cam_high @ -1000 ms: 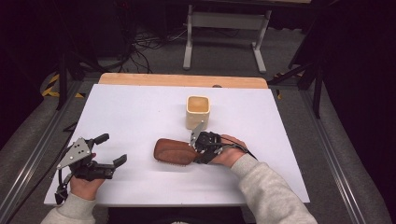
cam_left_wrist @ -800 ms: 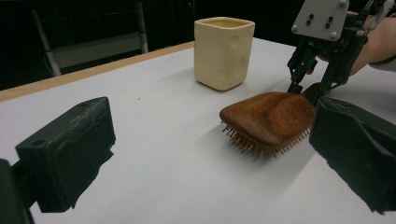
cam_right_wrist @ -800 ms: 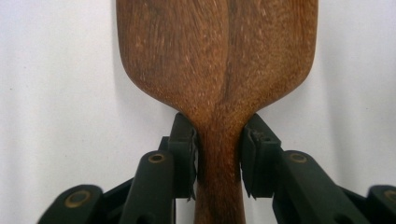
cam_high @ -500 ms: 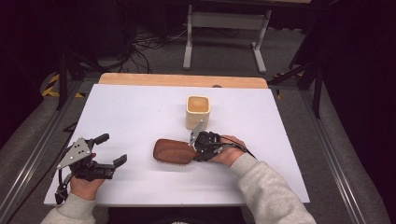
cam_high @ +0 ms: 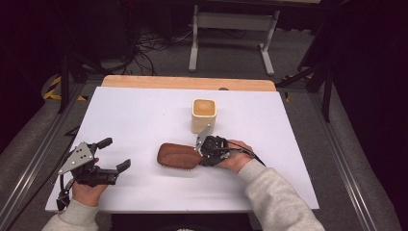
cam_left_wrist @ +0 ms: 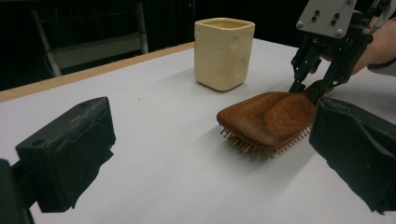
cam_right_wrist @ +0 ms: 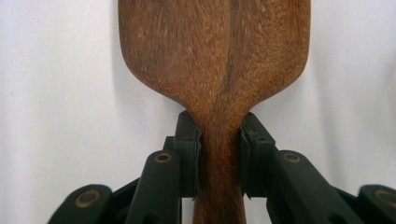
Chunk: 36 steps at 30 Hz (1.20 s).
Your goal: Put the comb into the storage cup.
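Right tongs [cam_high: 201, 153] pinch the handle of a wooden hairbrush [cam_high: 179, 155] lying on a white surface [cam_high: 134, 120].

High view: the hairbrush lies bristles down near the middle of the surface, in front of a cream cup [cam_high: 204, 114]; the right tongs, whose jaws have just been closing, grip its handle, while the left tongs [cam_high: 114, 154] rest spread and bare well apart at the left. Left gripper view: between the wide-spread left tongs [cam_left_wrist: 224, 163], the hairbrush [cam_left_wrist: 268, 119] sits beside the cup [cam_left_wrist: 223, 52], the right tongs [cam_left_wrist: 308, 88] at its handle end. Right gripper view: both pads [cam_right_wrist: 189, 156] press the sides of the narrow handle [cam_right_wrist: 219, 163], just below the brush head.
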{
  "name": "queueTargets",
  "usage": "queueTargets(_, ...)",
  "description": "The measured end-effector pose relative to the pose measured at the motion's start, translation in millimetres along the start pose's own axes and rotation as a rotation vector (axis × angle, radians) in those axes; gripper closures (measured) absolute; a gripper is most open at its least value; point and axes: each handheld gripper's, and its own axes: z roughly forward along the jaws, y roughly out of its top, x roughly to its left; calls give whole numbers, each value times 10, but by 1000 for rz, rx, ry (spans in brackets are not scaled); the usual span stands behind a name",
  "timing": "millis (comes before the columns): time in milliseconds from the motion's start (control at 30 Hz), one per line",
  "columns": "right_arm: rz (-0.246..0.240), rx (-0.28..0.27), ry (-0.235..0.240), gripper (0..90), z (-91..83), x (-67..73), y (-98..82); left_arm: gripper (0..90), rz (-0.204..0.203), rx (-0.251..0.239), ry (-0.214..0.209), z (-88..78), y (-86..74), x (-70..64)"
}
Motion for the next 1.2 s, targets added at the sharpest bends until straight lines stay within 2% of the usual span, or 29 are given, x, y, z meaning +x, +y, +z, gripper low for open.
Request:
queueTargets(200, 0, -54, -26, 725, -82, 31, 21, 11, -3, 1, 1, -2, 0, -1)
queueTargets(433, -12, -158, -54, 725, -266, 60, 33, 11, -5, 0, -4, 5, 0, -5)
queueTargets(633, -6, -247, -104, 724, -428, 119, 15, 5, -19, -8, -18, 16, 1, -3)
queueTargets(767, 3, -330, -148, 724, -509, 189, -15, 1, -23, -11, -29, 30, 10, -1)
queueTargets(967, 25, -437, -190, 724, -558, 261, -77, 1, -35, -11, -50, 61, 24, -23)
queueTargets(1000, 25, -437, -190, 724, -558, 261, -77, 1, -35, -11, -50, 61, 24, -23)
queueTargets(1100, 55, -500, -203, 724, -566, 289, -125, 1, -27, -5, -51, 70, 31, -17)
queueTargets(1200, 66, -526, -208, 724, -569, 299, -147, 1, -29, -5, -51, 75, 33, -19)
